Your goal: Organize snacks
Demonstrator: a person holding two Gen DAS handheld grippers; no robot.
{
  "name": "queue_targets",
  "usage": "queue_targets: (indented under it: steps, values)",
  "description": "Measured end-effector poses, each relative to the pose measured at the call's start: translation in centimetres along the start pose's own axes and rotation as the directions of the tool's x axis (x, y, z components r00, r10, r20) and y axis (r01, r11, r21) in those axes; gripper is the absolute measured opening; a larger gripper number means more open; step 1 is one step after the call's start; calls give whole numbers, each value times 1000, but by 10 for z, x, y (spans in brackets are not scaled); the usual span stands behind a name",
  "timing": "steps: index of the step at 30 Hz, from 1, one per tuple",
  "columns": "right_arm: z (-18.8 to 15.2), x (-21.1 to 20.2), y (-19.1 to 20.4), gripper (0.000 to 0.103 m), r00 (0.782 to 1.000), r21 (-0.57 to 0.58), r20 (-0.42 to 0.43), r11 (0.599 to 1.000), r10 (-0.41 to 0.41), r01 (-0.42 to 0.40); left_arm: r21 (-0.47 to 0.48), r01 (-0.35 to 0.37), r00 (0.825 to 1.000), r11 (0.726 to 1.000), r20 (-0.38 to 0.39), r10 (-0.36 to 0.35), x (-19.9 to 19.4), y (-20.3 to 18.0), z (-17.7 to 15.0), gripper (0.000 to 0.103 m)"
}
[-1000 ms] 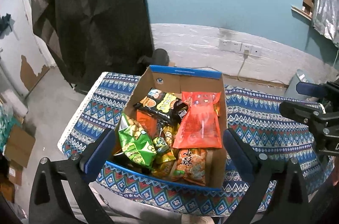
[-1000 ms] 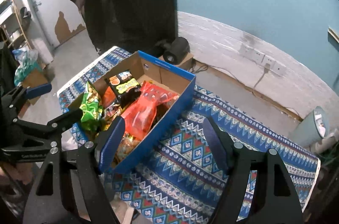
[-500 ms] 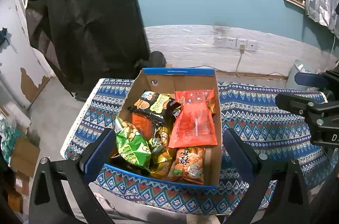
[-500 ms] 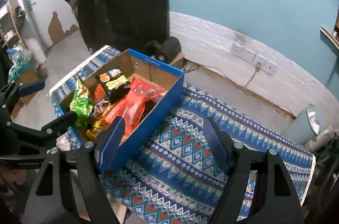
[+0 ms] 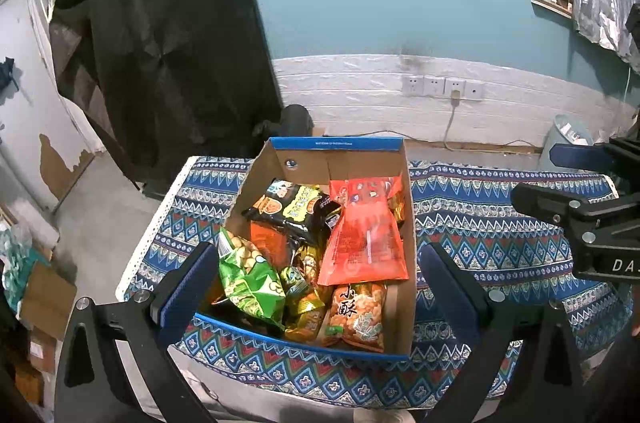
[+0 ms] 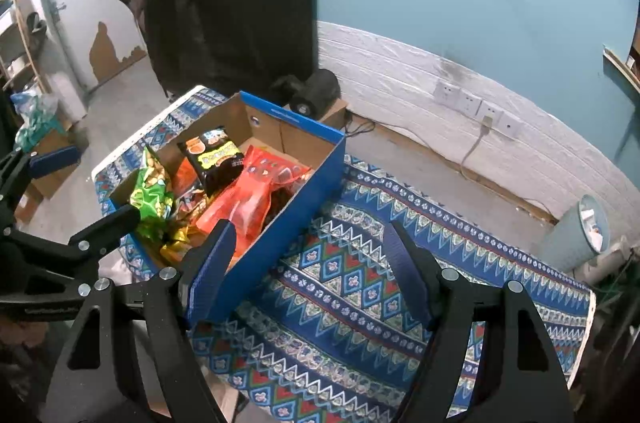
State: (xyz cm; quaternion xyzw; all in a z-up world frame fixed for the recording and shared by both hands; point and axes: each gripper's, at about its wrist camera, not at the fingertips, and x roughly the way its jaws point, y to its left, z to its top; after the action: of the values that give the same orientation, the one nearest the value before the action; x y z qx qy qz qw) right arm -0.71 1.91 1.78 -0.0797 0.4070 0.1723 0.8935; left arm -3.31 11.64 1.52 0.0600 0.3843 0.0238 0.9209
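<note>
An open cardboard box point(image 5: 336, 143) with a blue rim stands on the left part of a table under a blue patterned cloth point(image 5: 480, 223). Inside lie a green bag point(image 5: 248, 275), a black bag point(image 5: 294, 209), a large red-orange bag point(image 5: 366, 239), an orange bag with printed characters point(image 5: 358, 311) and small gold packets point(image 5: 300, 287). My left gripper point(image 5: 318, 283) hovers open before the box's near end, holding nothing. My right gripper point(image 6: 310, 267) is open and empty over the cloth, just right of the box point(image 6: 288, 219). Each gripper shows at the edge of the other's view.
A dark cloth point(image 5: 168, 43) hangs behind the table on the left. A black object point(image 6: 316, 91) sits on a box on the floor beyond the table. A pale bin point(image 6: 580, 235) stands at the right by the wall with sockets point(image 5: 440, 87). Cardboard boxes point(image 5: 44, 295) lie on the floor at left.
Both views have drifted only slightly. The box and snacks lie as before, and both grippers stay open.
</note>
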Motion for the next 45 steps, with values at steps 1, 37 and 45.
queue_targets:
  steps: [1,37,45]
  values:
    - [0,0,0,76,1000,0,1,1000,0,0,-2,1,1000,1000,0,-1,0,0,0,102]
    - [0,0,-1,76,1000,0,2,1000,-6,6,9,-21,1000,1000,18,21,-5,-2,0,102]
    - [-1,0,-3,76,1000,0,3,1000,-6,6,11,-17,1000,1000,25,17,-6,-2,0,102]
